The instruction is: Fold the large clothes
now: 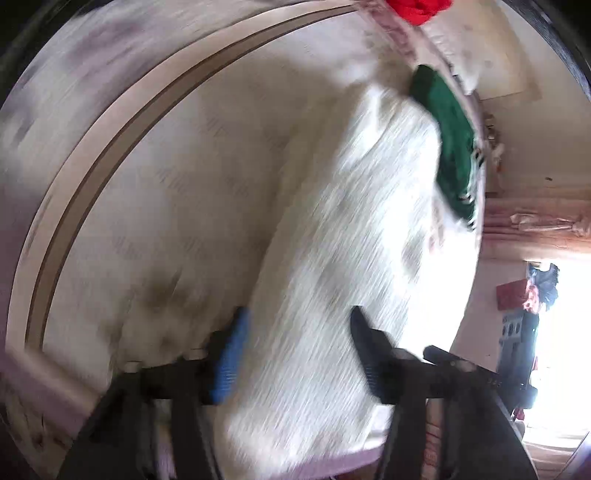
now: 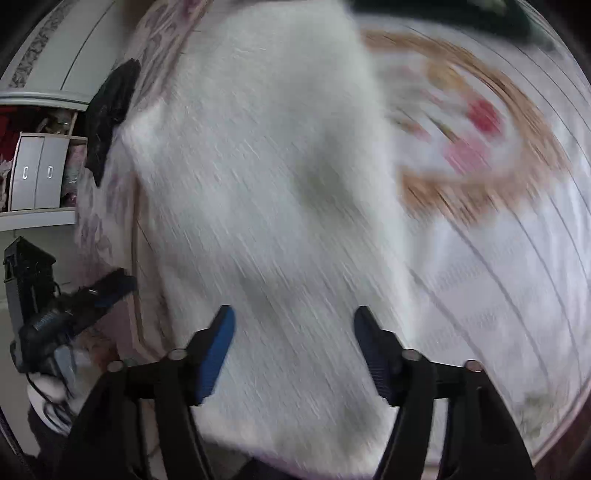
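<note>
Left wrist view: white garment [image 1: 332, 240] lies spread on the bed [image 1: 166, 184]; both grippers' fingers [image 1: 229, 354] gape wide, empty. Judged between folds: next needs an edge pinched.

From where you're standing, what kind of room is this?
Most likely a bedroom: a white garment lies on a floral bedspread, with small grey drawers on a shelf and more clothes, green and red, nearby.
</note>
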Demonstrator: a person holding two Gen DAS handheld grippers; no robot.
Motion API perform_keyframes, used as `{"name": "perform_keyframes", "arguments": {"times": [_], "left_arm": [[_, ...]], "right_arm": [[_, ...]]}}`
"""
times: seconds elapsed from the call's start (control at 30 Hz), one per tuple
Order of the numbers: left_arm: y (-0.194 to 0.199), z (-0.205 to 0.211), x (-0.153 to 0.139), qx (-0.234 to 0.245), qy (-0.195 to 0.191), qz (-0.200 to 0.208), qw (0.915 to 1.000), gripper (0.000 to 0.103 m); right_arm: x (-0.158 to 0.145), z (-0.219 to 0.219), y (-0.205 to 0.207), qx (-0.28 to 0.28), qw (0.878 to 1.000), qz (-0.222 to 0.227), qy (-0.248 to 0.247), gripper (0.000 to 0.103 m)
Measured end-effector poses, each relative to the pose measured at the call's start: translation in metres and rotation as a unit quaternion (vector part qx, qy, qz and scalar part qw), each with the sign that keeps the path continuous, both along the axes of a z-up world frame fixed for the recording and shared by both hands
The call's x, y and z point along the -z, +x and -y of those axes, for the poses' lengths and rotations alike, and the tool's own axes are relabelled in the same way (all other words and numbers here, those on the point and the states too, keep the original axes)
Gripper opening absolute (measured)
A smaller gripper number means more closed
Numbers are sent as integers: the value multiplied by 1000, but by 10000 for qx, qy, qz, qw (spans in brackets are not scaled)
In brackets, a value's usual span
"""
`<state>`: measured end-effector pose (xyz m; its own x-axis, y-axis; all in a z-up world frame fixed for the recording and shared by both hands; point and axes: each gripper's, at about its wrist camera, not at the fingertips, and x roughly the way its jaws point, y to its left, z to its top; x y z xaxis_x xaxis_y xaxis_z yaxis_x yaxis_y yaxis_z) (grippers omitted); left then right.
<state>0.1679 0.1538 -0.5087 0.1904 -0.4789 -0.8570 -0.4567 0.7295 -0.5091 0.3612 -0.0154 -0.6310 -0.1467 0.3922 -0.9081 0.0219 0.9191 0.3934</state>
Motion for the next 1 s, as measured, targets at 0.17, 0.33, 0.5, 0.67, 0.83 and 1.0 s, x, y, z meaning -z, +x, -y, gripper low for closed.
{"name": "perform_keyframes", "arguments": {"times": [0.17, 0.33, 0.5, 0.67, 0.83, 1.0], "left_arm": [[-73, 33, 38, 75, -30, -651, 9978, 20], [-99, 55, 38, 141, 105, -424, 9989, 3], [-113, 52, 57, 401, 388, -676, 9962, 0], [-117, 45, 59, 294, 139, -680, 9972, 0], [-110, 34, 47, -108, -619, -362, 9974, 37], [-97, 43, 70, 102, -627, -186, 9978, 55]], "right_arm": [[36, 55, -104, 531, 9931, -1042, -11, 71], [73, 55, -153, 629, 9881, -1391, 195, 33], [61, 68, -163, 879, 9913, -962, -204, 13], [84, 64, -158, 674, 9892, -1282, -248, 16], [69, 73, -135, 592, 9928, -1021, 209, 68], [106, 77, -133, 695, 9859, -1238, 888, 79]]}}
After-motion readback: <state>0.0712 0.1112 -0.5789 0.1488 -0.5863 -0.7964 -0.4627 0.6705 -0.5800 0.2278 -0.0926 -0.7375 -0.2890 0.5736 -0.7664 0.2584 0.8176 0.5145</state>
